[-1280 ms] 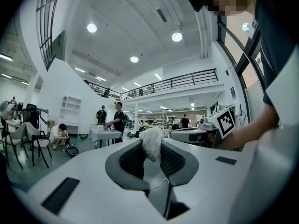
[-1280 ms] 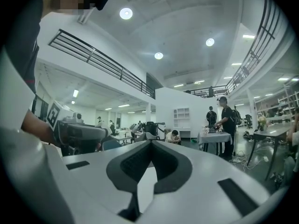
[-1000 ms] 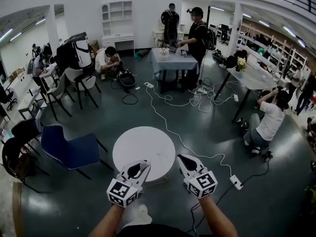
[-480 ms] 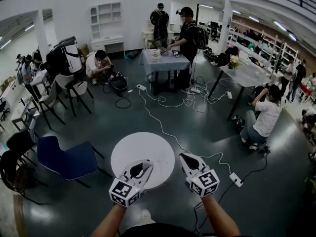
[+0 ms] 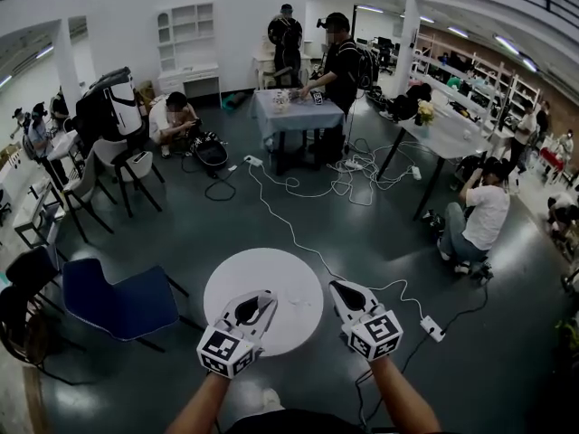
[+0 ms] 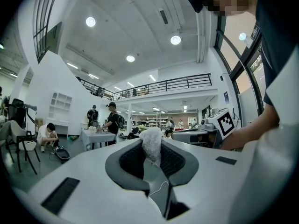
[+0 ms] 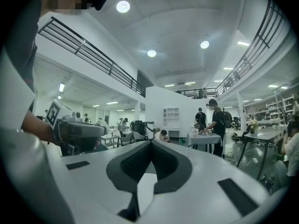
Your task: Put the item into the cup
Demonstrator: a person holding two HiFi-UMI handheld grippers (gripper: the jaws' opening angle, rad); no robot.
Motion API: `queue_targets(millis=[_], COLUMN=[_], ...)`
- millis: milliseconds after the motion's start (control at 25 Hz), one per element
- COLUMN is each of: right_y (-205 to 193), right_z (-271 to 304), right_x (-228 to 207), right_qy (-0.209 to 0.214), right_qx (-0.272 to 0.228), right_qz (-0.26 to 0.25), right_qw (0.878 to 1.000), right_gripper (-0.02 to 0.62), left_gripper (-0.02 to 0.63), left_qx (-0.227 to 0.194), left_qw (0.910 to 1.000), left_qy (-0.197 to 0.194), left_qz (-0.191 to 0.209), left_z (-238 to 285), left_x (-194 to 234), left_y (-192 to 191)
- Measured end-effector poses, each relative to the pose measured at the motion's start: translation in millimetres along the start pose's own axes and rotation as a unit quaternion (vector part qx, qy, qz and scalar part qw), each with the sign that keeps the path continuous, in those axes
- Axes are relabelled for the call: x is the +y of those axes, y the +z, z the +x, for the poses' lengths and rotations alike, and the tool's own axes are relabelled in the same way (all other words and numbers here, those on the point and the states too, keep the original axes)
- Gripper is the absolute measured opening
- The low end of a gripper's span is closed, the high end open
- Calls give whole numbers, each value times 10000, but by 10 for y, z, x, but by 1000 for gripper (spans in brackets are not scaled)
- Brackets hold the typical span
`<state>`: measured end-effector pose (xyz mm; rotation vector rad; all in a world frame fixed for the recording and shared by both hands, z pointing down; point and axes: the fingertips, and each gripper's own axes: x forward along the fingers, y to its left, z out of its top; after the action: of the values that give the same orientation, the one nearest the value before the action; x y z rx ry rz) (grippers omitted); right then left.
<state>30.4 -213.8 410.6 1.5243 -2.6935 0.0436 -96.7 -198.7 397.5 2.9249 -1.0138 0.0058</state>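
Blue upholstery marks the chair (image 5: 118,298) at the far left of the head view. It stands on the dark floor (image 5: 181,215), just beside the round white worktop (image 5: 264,274).

Over the near edge of that worktop we find the left claw (image 5: 261,300), held low and pointing forward. In the left gripper view its jaws are partly closed and pinch the item (image 6: 151,145), a white crumpled wad. The wad stands upright between the pads and sticks out past their tips. The item is thus in the left claw, above the worktop's near rim. We cannot tell what it is made of.

To the right, level with the first, we find the right claw (image 5: 338,289). It is also over the worktop's near edge and apart from the left one. In the right gripper view its jaws are pressed together, pad against pad.

Further right, a white power strip (image 5: 432,331) lies on the floor. Beyond it, a person in a white shirt (image 5: 488,220) crouches near a long table (image 5: 448,138).
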Motion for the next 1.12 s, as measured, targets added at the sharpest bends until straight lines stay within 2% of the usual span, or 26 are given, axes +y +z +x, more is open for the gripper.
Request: queue_targets(millis=[840, 1120], right_y=[-331, -592], right_z=[954, 1023], right_x=[25, 23], right_qy=[-292, -372], right_qx=[366, 472], right_qz=[-49, 26], right_qw=[9989, 9982], right_gripper=[9, 9], left_gripper=[69, 69], left_qx=[98, 245], left_qw=[9994, 9988], left_qy=[-253, -329], left_qz=[-210, -251], left_z=[80, 98], left_x=[1031, 1155], left_y=[-312, -557])
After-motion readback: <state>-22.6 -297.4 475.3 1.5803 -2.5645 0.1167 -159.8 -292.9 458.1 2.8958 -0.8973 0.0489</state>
